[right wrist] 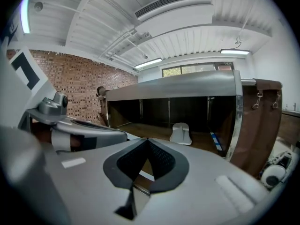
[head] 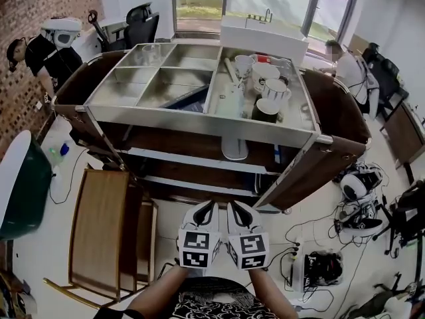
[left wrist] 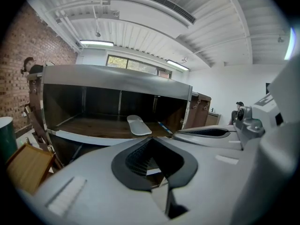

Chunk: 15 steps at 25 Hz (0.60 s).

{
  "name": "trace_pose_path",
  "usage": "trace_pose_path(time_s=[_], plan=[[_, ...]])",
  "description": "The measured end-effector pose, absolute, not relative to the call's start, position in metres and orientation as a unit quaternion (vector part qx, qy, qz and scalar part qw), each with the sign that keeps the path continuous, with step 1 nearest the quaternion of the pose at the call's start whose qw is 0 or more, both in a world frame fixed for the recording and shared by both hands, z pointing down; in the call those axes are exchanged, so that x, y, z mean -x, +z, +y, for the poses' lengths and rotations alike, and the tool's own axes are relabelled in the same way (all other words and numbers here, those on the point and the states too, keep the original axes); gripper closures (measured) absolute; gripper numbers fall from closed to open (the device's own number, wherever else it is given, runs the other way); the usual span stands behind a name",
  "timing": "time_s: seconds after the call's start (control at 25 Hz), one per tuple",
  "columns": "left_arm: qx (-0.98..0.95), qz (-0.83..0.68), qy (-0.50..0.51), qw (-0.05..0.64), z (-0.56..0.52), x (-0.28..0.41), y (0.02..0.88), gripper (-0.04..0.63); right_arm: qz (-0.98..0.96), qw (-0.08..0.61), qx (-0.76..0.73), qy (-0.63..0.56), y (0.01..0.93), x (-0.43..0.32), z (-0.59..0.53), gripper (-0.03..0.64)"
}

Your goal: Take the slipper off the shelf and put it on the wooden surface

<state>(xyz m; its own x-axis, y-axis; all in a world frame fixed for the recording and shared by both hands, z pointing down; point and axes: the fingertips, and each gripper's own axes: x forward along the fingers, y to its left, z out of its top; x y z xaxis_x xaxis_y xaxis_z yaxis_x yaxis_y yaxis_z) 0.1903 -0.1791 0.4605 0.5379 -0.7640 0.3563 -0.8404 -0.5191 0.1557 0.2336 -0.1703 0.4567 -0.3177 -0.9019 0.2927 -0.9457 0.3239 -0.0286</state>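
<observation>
A white slipper lies on the wooden middle shelf of a steel-topped cart, its toe over the front edge. The left gripper view shows the slipper ahead on the shelf, and the right gripper view has the slipper near the cart's right post. My left gripper and right gripper hang side by side in front of the cart, below the shelf and well short of it. Both are shut and hold nothing. A wooden chair stands low at the left.
The cart's top tray has steel compartments, with cups and bowls on its right half. A dark green bin stands at the far left. Cables and gear litter the floor at right. People sit at the back left and back right.
</observation>
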Motion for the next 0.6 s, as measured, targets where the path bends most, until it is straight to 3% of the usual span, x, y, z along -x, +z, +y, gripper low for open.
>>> trace_pose_path(time_s=[0.6], plan=[[-0.886,-0.42,0.115,0.162,-0.27,-0.165,0.467,0.59,-0.773,0.146,-0.609,0.098,0.472,-0.222,-0.266,0.617]])
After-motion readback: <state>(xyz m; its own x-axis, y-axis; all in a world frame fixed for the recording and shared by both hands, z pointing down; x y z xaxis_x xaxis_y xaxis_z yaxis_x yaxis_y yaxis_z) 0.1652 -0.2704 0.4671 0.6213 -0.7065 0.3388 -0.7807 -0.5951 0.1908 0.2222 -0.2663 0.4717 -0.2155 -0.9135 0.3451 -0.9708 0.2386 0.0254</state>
